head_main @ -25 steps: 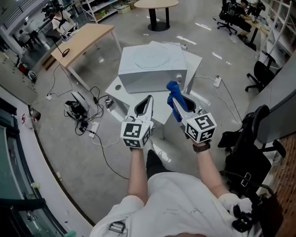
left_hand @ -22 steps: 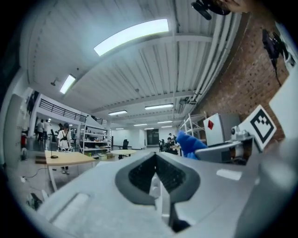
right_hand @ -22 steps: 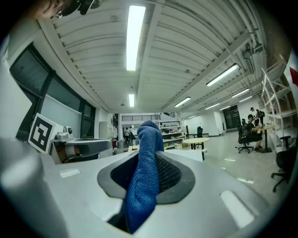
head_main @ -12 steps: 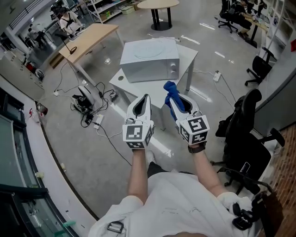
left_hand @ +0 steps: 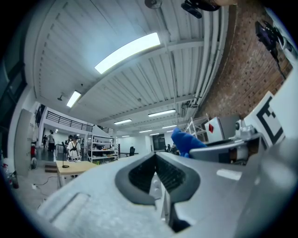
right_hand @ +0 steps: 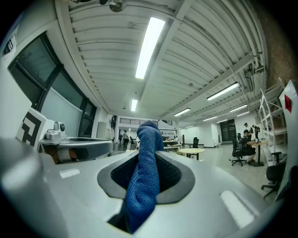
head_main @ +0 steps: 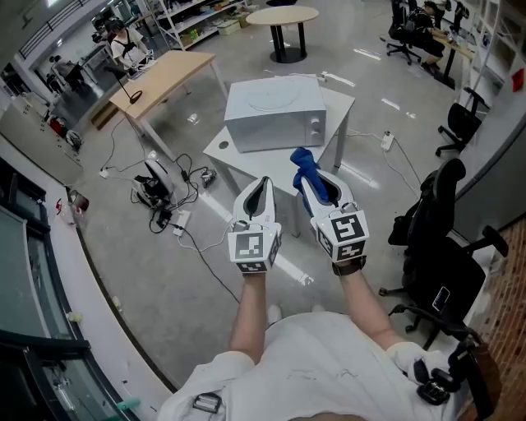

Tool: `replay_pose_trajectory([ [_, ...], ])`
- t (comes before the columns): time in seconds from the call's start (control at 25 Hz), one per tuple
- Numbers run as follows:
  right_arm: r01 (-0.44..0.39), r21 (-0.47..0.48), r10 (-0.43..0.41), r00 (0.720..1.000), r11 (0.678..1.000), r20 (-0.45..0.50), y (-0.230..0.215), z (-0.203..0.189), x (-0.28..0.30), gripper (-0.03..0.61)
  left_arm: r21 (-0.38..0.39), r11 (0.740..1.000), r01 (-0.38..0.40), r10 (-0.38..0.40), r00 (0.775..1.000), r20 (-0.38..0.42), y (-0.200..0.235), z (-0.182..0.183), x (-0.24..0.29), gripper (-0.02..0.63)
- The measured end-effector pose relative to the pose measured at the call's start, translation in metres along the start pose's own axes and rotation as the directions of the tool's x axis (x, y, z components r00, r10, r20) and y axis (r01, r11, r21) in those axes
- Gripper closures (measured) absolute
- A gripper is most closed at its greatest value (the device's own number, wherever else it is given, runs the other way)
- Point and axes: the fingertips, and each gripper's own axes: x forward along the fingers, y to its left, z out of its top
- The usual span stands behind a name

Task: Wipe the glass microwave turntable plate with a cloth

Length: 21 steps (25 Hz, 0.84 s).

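Observation:
A white microwave stands on a white table ahead of me. The round glass turntable plate lies faintly visible on its top. My right gripper is held in the air short of the table, shut on a blue cloth that sticks out past its tips. That cloth hangs between the jaws of the right gripper. Beside it, my left gripper is shut with nothing in it. In the left gripper view, the left gripper points up at the ceiling, with the cloth off to its right.
A wooden desk stands left of the table, with cables and power strips on the floor below it. A round table is farther back. Black office chairs stand at my right. People are at the far left.
The microwave and table now look smaller and farther off than a second ago. Both grippers sit lower in the head view, still side by side, and the cloth stays gripped.

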Motion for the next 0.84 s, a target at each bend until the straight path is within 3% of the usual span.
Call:
replay_pose_trajectory([
  [0.6,0.037,0.034,-0.036,0.999,0.999,-0.034,0.036,-0.014,0.036,0.480,-0.005,1.000,-0.024,0.024,1.000,-0.018,0.068,-0.008,-0.025,0.612],
  [0.84,0.061,0.045,-0.059,0.997,0.997,-0.048,0.045,-0.021,0.045,0.480,-0.010,1.000,0.011,-0.011,0.999,-0.038,0.081,-0.015,-0.030,0.612],
])
